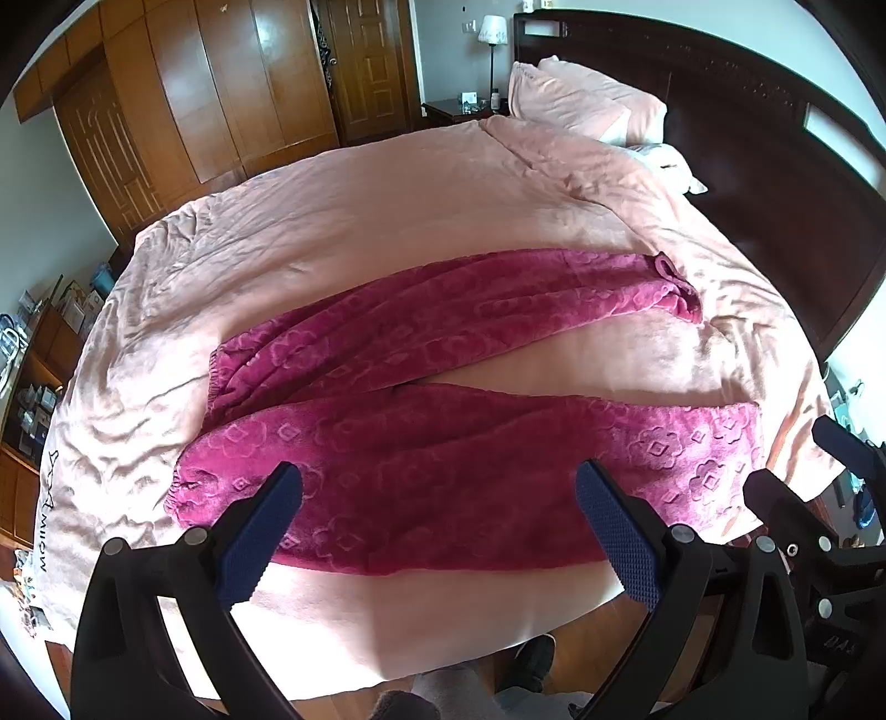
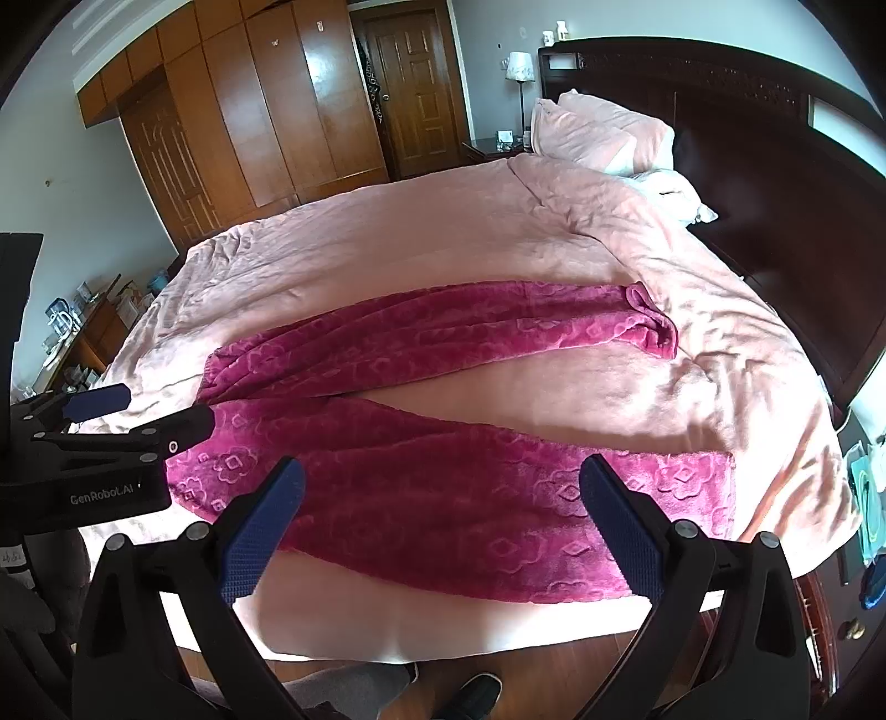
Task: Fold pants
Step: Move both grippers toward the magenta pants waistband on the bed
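Magenta fleece pants (image 1: 443,432) with an embossed flower pattern lie spread flat on the pink bed (image 1: 360,221), waistband at the left, both legs running right in a V. They also show in the right wrist view (image 2: 432,459). My left gripper (image 1: 440,487) is open and empty, held above the near leg close to the bed's front edge. My right gripper (image 2: 443,487) is open and empty, above the near leg further right. The right gripper shows at the right edge of the left wrist view (image 1: 797,471); the left gripper shows at the left of the right wrist view (image 2: 160,415).
Pink pillows (image 1: 587,99) lie against the dark wooden headboard (image 1: 775,166) at the back right. A wooden wardrobe (image 1: 221,99) and a door stand behind the bed. A nightstand with a lamp (image 1: 492,33) is at the back. Cluttered shelves (image 1: 33,365) stand left. The person's feet (image 2: 470,692) are on the wooden floor below.
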`<state>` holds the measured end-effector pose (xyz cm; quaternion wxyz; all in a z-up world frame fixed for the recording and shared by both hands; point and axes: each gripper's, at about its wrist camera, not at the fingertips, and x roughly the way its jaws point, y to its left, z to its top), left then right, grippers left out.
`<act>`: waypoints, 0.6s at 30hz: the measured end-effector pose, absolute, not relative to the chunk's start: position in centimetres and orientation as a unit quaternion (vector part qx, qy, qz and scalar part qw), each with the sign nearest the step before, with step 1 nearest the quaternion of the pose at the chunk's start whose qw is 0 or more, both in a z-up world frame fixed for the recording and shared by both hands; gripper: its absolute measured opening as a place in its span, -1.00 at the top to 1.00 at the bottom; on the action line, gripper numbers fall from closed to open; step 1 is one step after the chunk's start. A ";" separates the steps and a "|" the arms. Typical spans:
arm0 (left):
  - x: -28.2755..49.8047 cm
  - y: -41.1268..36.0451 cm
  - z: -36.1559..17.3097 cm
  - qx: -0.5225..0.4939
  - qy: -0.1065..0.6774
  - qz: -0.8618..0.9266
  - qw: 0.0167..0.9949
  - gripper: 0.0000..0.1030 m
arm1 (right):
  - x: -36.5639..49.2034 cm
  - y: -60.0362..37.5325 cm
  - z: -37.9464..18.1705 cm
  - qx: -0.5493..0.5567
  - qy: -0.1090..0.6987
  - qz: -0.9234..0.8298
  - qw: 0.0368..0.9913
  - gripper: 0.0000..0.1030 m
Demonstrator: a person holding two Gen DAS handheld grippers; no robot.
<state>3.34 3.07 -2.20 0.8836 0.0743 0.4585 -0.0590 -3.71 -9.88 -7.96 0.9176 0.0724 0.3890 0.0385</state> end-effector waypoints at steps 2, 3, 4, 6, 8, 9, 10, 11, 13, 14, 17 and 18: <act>3.5 3.2 -2.3 0.073 0.460 -0.058 0.883 -0.90 | -3.6 -9.8 -7.9 0.071 0.389 0.039 0.918 -0.95; 3.6 3.3 -2.4 0.072 0.460 -0.058 0.883 -0.90 | -3.5 -9.7 -8.0 0.070 0.390 0.041 0.917 -0.95; 3.8 3.4 -2.4 0.072 0.461 -0.058 0.883 -0.90 | -3.4 -9.6 -8.0 0.069 0.390 0.042 0.917 -0.95; 4.0 3.6 -2.5 0.071 0.463 -0.060 0.881 -0.90 | -3.1 -9.3 -8.0 0.067 0.392 0.043 0.917 -0.95; 4.1 3.8 -2.7 0.071 0.465 -0.061 0.880 -0.90 | -2.9 -9.0 -8.0 0.066 0.394 0.045 0.916 -0.95; 4.2 3.8 -2.7 0.071 0.466 -0.062 0.880 -0.90 | -2.7 -8.9 -8.0 0.066 0.395 0.045 0.915 -0.95; 4.2 3.9 -2.8 0.071 0.467 -0.062 0.879 -0.90 | -2.6 -8.8 -8.1 0.065 0.396 0.046 0.915 -0.95; 4.4 4.0 -2.8 0.071 0.468 -0.062 0.879 -0.90 | -2.5 -8.7 -8.1 0.065 0.397 0.046 0.914 -0.95; 4.5 4.2 -2.9 0.069 0.471 -0.061 0.877 -0.90 | -2.2 -8.4 -8.3 0.063 0.401 0.047 0.913 -0.95; 4.7 4.4 -3.0 0.068 0.473 -0.060 0.877 -0.90 | -2.0 -8.2 -8.3 0.063 0.402 0.047 0.912 -0.95; 5.3 5.0 -3.5 0.064 0.481 -0.059 0.873 -0.90 | -1.6 -7.8 -8.4 0.061 0.408 0.046 0.910 -0.95; 5.5 5.2 -3.6 0.062 0.483 -0.059 0.871 -0.90 | -1.4 -7.6 -8.5 0.060 0.411 0.046 0.909 -0.95</act>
